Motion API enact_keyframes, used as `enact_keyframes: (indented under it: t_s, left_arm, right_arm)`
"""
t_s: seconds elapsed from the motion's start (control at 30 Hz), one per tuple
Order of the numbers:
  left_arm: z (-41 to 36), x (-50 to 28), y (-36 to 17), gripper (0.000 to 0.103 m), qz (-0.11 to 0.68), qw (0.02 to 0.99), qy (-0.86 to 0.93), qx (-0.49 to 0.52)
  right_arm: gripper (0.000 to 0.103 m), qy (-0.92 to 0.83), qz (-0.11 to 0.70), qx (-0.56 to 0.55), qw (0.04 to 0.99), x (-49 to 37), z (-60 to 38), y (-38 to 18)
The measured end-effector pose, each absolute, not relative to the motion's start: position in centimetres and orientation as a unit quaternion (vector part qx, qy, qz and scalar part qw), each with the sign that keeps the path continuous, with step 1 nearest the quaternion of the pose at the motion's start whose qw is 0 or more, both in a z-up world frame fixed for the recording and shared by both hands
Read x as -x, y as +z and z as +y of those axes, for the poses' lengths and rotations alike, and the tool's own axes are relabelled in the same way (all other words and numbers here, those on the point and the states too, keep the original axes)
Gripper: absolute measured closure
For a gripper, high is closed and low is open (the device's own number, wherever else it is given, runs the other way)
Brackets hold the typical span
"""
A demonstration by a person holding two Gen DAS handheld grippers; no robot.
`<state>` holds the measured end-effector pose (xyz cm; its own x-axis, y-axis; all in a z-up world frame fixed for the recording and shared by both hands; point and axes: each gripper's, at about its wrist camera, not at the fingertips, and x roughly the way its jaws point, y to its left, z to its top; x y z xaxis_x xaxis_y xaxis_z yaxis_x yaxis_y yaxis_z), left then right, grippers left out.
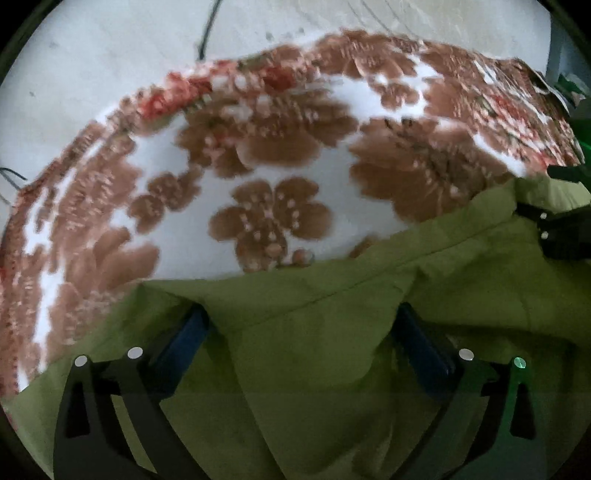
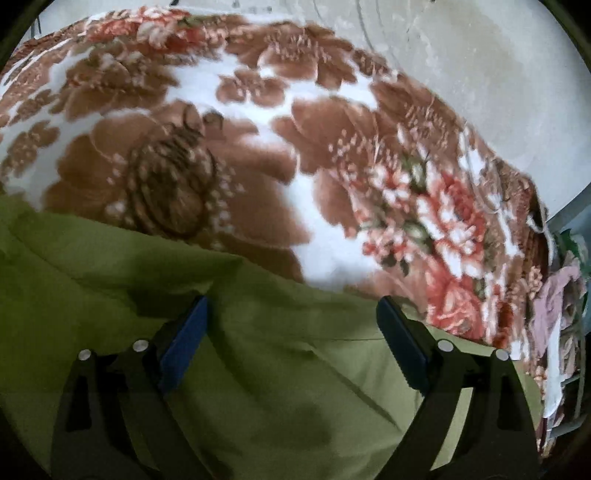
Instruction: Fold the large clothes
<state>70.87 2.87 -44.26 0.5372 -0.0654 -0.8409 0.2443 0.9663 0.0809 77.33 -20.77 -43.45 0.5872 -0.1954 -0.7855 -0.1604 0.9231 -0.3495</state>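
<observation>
both claws wide open over the green garment

the green garment (image 1: 332,332) lies spread on a floral blanket (image 1: 266,177), a white ground with large brown flowers and red-pink blooms along its border. the blanket covers a raised surface; beyond its far edge is a pale floor (image 1: 110,55) with a thin dark cable (image 1: 207,33) crossing it.

in the left wrist view the left claw (image 1: 301,325) has its 2 fingers spread far apart, with blue pads (image 1: 188,332) on their inner faces. green cloth fills the whole gap between them and runs under both fingertips; a seam crosses the fabric diagonally just ahead of the tips. the fingers close on nothing, though whether the tips touch the cloth cannot be told. the garment's far edge sits just past the fingertips, where the blanket begins. at the right edge of this view a dark part of the other tool (image 1: 561,229) shows above the green cloth.

in the right wrist view the right claw (image 2: 291,314) is likewise spread wide, gripping nothing. the green garment (image 2: 258,369) lies between and below its fingers, creased in soft folds, and its edge meets the floral blanket (image 2: 258,147) just ahead of the tips. to the right the blanket's border drops away near some pale purple fabric (image 2: 554,302)
</observation>
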Motion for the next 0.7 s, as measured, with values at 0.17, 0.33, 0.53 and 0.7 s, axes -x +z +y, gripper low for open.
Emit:
enact_keyframes:
  t_s: [0.17,0.33,0.53,0.7]
  left_arm:
    - [3.0,-71.1,-44.7,0.004,0.478,0.867,-0.103,-0.099]
    - [2.5,-68.7,-40.5,0.005,0.464,0.873,-0.078,-0.128]
    - [2.9,-61.4,-34.6,0.005,0.441,0.889,-0.105,-0.069]
    - [0.8,-56.7,-38.3,0.005,0.483,0.862,-0.123,-0.093]
  right_arm:
    - [0.005,0.001,0.443,0.201,0.874,-77.4,-21.6,-44.1]
    - [0.005,0.01,0.436,0.179,0.882,-75.4,-22.5,-40.1]
    - [0.005,0.101,0.424,0.139,0.889,-66.8,-20.9,-34.6]
    - [0.005,0.117,0.466,0.155,0.863,-62.1,-18.6,-38.3]
